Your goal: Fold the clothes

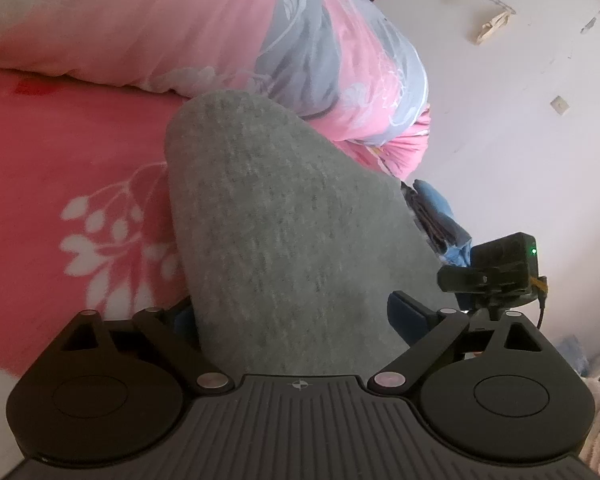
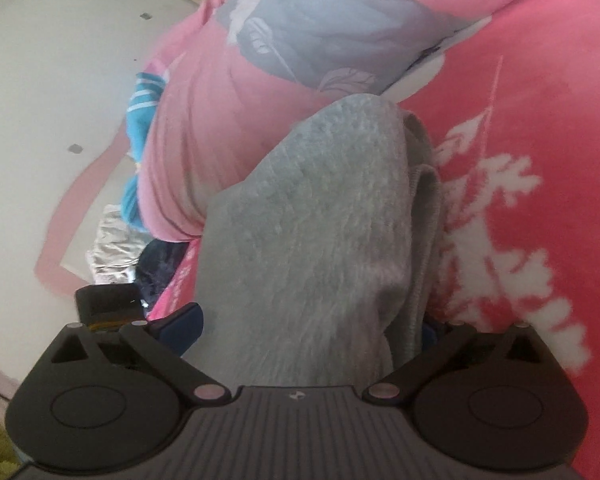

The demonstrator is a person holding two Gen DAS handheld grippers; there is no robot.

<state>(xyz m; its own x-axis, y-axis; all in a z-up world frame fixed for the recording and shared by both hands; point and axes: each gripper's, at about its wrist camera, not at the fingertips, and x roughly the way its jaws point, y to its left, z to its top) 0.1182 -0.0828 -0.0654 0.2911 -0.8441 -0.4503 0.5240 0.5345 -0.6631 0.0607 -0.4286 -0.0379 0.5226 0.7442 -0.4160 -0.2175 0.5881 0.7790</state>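
1. Lying on the pink flowered bed [image 1: 60,152], near the rolled pink-and-grey quilt [image 1: 204,24] at the far side: the grey knit garment [image 1: 276,216], bunched lengthways and running from the far quilt back between both tools.
2. Showing in the right wrist view as the same grey garment [image 2: 320,240], with a ribbed hem or cuff doubled along its right edge.
3. Spread wide on the left gripper [image 1: 288,312]: fingers standing either side of the cloth, a clear gap at the right blue pad, no pinch seen.
4. Spread wide too on the right gripper [image 2: 312,324]: left pad clear of the cloth, right pad hidden behind the grey folds, so contact there cannot be told.
5. Likely soft, light and limp; fleecy, so grippy, not slippery, but prone to sag and drag layers along.
6. Best taken at the ribbed edge or a corner, pinching all layers there, not the loose middle.
7. Heaped at the near wall side: blue and dark clothes [image 2: 140,136], apart from this piece.
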